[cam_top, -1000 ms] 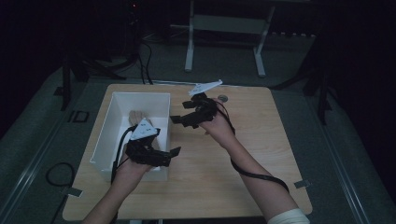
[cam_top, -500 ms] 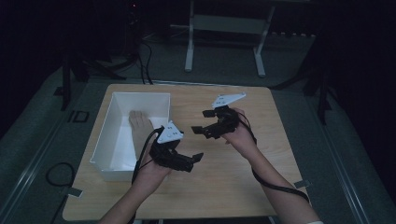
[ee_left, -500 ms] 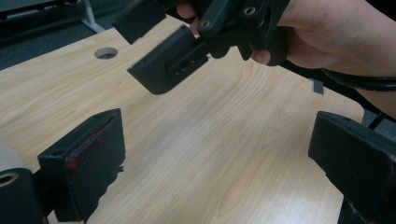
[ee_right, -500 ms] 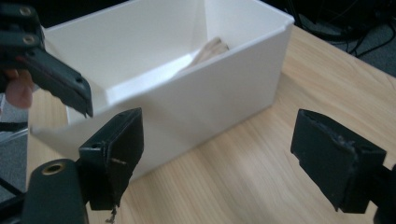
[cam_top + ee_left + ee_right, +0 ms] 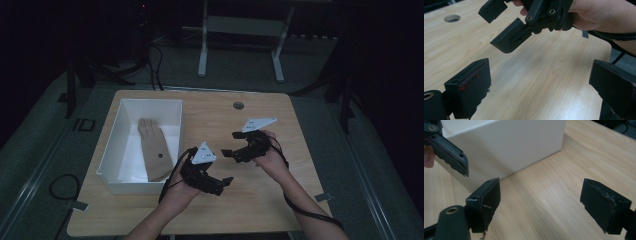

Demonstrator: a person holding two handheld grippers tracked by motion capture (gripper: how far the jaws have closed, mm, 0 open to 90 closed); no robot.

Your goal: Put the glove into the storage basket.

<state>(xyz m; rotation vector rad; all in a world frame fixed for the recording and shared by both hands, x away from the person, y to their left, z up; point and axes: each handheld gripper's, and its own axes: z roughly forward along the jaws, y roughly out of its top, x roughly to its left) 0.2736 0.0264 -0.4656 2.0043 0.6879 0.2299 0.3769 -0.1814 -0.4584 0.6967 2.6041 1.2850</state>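
Observation:
A white box (image 5: 114, 144) stands on the left half of the wooden table (image 5: 250, 200); a beige glove-like cloth (image 5: 154, 150) lies flat inside it. My left gripper (image 5: 226, 183) hovers just right of the box's near corner, open, with nothing between its jaws. My right gripper (image 5: 230, 144) is a little farther back and to the right, pointing left, also open and empty. In the left gripper view my own gripper (image 5: 541, 87) frames bare wood, with the right gripper (image 5: 506, 27) above. The right gripper (image 5: 544, 202) faces the box wall (image 5: 506, 147).
A round cable hole (image 5: 238, 105) sits near the table's far edge. A metal stand (image 5: 240, 30) and cables lie on the dark floor behind. One jaw of the left gripper (image 5: 449, 150) juts into the right gripper view at upper left.
Both grippers have moved right and toward the person. The left one has come off the box and now hangs over bare table beside it. The cloth stays in the box.

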